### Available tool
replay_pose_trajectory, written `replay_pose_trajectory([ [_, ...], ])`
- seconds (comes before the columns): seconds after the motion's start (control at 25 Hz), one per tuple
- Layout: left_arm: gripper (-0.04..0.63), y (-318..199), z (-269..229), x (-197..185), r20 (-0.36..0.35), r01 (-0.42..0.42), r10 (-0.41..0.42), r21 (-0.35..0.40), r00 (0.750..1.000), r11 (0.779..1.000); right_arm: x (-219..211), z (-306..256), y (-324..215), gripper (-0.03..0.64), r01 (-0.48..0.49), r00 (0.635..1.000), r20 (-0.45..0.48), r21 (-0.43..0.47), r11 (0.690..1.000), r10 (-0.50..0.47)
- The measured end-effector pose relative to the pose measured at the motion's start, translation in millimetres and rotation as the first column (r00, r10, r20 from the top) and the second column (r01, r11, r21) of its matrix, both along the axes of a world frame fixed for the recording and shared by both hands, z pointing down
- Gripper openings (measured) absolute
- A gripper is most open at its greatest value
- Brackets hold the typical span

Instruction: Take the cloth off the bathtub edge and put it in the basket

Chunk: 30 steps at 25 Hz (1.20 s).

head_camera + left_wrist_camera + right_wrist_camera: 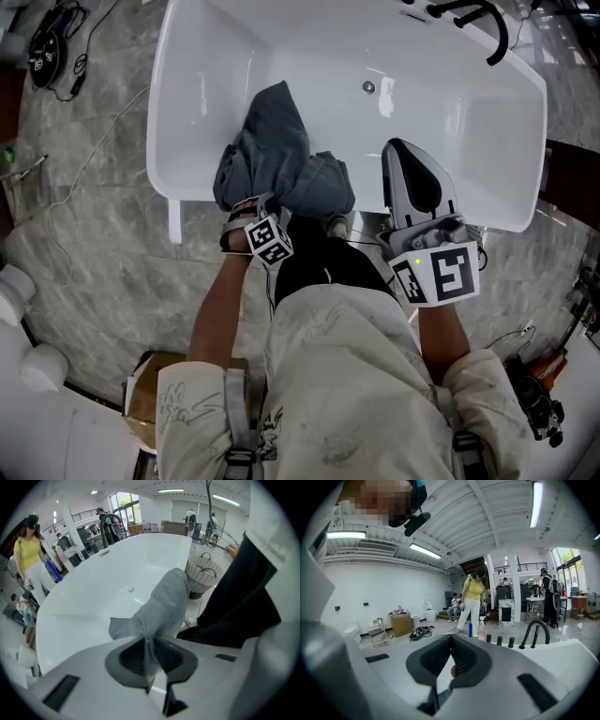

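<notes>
**Grey cloth [279, 155] pinched at the tub's near rim**

Lies bunched across the near rim of the white bathtub [187, 103], left of the rim's middle. Spread partly down the inner wall toward the drain [368, 87], partly hanging over the outer side toward the marble floor [103, 234].

Gripped from above by the left gripper [149, 641], aimed steeply down at the rim. Pads clenched on a thin gathered fold, with the rest of the fabric fanning out beyond the tips and over the tub.

Further right along the same rim, apart from the cloth: the right gripper [450, 639], held nearly level over the edge and pointing across the tub. Pads pressed together at the tips, grasping nothing.

On the floor past the tub's end, in the left gripper view: a pale woven basket [201, 576] with dark handles, well apart from the cloth.

At the tub's far right corner, a black faucet [478, 23].
</notes>
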<state>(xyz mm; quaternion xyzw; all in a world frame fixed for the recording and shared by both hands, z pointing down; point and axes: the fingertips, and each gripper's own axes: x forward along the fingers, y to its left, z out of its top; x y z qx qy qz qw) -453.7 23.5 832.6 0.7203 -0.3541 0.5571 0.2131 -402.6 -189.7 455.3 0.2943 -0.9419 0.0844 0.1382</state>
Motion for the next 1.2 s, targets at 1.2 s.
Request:
replay_pose_trajectory([
  [1.2,0.017,-44,-191,-16,-0.527,0.779,-0.596,0.237,0.606,0.581,35,-43,3,-0.012,-0.002,0.996,0.09,0.04,0.999,-0.002],
])
